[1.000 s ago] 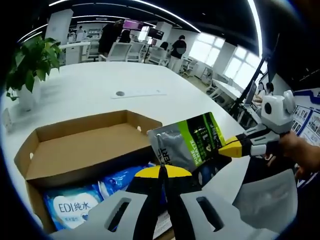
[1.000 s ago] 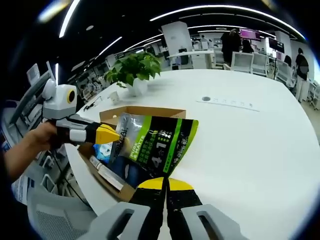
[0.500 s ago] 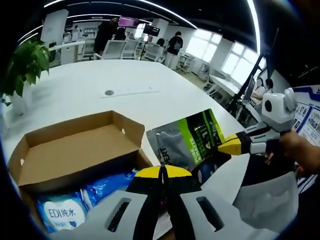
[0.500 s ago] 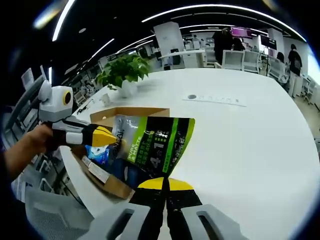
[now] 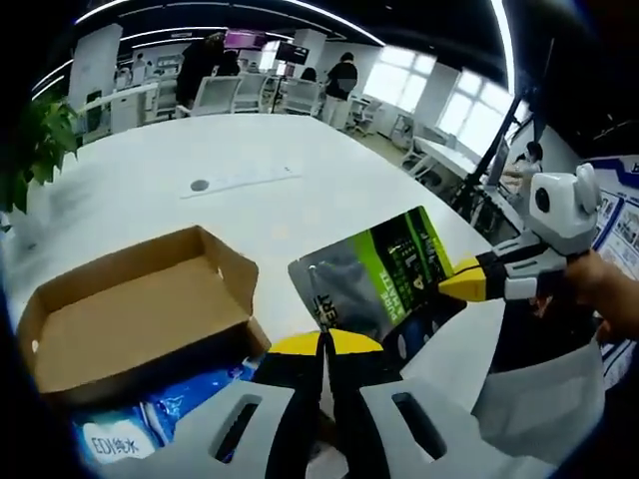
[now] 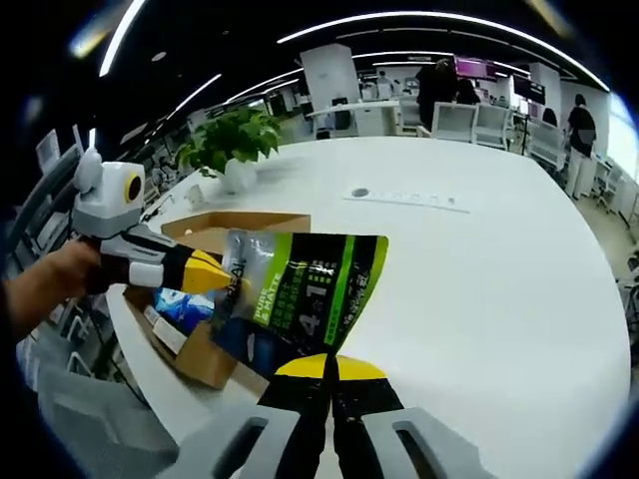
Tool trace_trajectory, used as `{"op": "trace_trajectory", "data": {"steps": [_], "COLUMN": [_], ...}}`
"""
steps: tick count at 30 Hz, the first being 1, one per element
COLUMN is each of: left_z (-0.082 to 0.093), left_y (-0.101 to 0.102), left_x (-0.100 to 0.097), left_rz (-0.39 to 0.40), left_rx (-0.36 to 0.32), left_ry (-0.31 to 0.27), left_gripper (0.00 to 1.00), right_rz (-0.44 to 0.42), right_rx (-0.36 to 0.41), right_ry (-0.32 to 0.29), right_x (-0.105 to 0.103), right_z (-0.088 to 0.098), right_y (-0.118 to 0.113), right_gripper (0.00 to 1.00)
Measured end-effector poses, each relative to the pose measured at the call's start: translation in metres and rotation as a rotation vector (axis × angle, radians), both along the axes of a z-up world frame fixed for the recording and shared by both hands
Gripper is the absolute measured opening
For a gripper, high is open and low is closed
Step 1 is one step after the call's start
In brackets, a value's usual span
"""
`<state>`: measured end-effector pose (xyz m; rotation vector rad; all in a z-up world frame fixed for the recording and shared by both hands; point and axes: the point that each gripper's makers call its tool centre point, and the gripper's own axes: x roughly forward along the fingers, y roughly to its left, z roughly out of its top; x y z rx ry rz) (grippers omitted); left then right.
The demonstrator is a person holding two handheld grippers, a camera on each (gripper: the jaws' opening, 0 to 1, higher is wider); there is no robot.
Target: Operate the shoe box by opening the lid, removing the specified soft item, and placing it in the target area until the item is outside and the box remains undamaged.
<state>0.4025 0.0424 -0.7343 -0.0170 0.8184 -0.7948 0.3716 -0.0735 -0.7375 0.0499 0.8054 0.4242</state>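
Left gripper (image 5: 321, 344): yellow-tipped jaws pressed together on the lower edge of the green and grey pouch (image 5: 374, 279), pinching it. Seen from the right gripper view, the same left gripper (image 6: 222, 272) coming in beside the pouch (image 6: 300, 299), tips clamped on its near edge, a hand (image 6: 50, 289) gripping the handle behind.

Right gripper (image 6: 330, 367): jaws closed flat against each other on the bottom edge of the pouch, holding it upright. In the left gripper view, the right gripper (image 5: 461, 286) pinching the far edge of the pouch, a hand (image 5: 611, 299) behind it.

Pouch held in the air between the two grippers, above and just beside the shoe box (image 5: 130, 319), over the box's near corner and the white table (image 5: 250, 210).

Shoe box open, cardboard lid (image 5: 140, 324) folded back, blue packets (image 5: 150, 424) lying inside beside the pouch. In the right gripper view, the box (image 6: 205, 349) sitting behind and below the pouch at the table's edge.

Beyond the box: potted plant (image 6: 232, 145) on the table (image 6: 479, 289), a round port (image 5: 200, 185) in the tabletop, office chairs and people well apart at the far end.
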Motion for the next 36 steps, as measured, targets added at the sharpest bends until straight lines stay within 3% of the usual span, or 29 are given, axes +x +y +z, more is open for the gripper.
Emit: {"op": "trace_trajectory", "data": {"steps": [21, 36], "left_z": [-0.043, -0.066], "left_y": [-0.02, -0.035], "left_x": [0.018, 0.028], "left_rz": [-0.088, -0.225], "left_rx": [0.167, 0.349], "left_ry": [-0.005, -0.071], "left_gripper": [0.0, 0.0], "right_rz": [-0.017, 0.013], "right_rx": [-0.068, -0.145], "right_ry": [0.01, -0.001], "right_x": [0.014, 0.028], "right_z": [-0.046, -0.073], "right_y": [-0.019, -0.033], "right_gripper": [0.0, 0.0]}}
